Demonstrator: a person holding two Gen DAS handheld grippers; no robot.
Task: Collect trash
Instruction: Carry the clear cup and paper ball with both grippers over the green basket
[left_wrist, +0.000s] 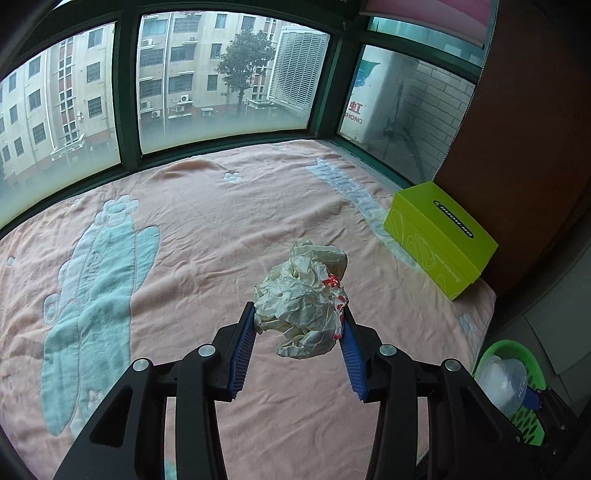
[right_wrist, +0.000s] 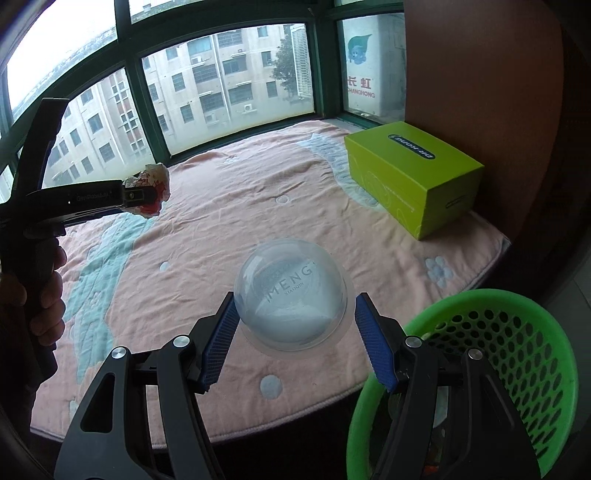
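A crumpled cream paper wad with red marks hangs above the pink blanket, and my left gripper is shut on it, blue pads pressing both sides. The right wrist view shows that same left gripper at the far left, held by a hand, with the paper wad in its tips. My right gripper is shut on a clear plastic dome lid printed "MENG", lifted over the blanket's front edge. A green perforated basket stands low at the right; the dome lid hovers above it.
A lime-green cardboard box lies on the blanket's right side against a brown wall panel. Green-framed windows close off the far side. The blanket drops off at its near edge, with the basket beyond its right corner.
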